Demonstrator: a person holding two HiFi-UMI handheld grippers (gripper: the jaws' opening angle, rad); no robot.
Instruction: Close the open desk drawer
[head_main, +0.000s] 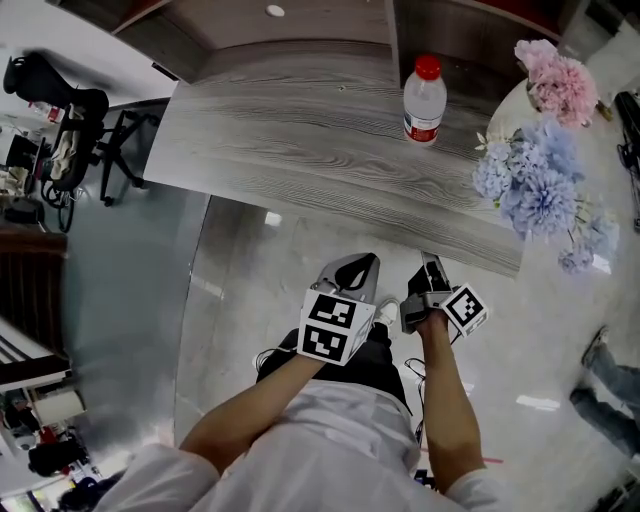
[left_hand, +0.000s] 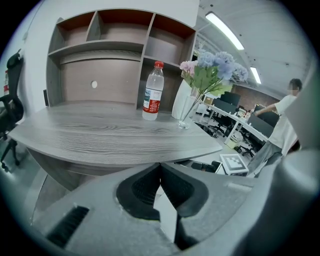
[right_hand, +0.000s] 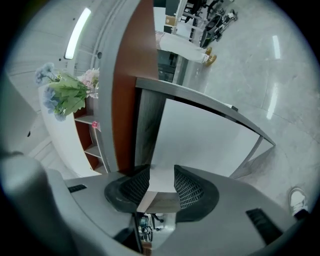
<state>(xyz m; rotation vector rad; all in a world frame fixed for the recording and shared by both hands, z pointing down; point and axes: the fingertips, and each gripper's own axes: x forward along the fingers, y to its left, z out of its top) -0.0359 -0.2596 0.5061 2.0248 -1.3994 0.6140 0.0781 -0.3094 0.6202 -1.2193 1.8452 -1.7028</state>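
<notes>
The grey wood desk top (head_main: 300, 130) fills the upper head view; no drawer shows there. Both grippers sit side by side just under the desk's front edge. My left gripper (head_main: 362, 262) is shut with nothing in it, its tips meeting (left_hand: 160, 165) in front of the desk edge (left_hand: 100, 150). My right gripper (head_main: 432, 262) is rolled on its side. The drawer's white panel (right_hand: 200, 135) runs back between its jaws (right_hand: 159, 172), and the panel's wood-coloured edge fills the gap between the two pads.
A water bottle (head_main: 424, 100) with a red cap and a vase of blue and pink flowers (head_main: 540, 170) stand on the desk's right part. A black office chair (head_main: 60, 110) is at the far left. Shelves (left_hand: 115, 45) rise behind the desk. A person (left_hand: 282, 125) stands far right.
</notes>
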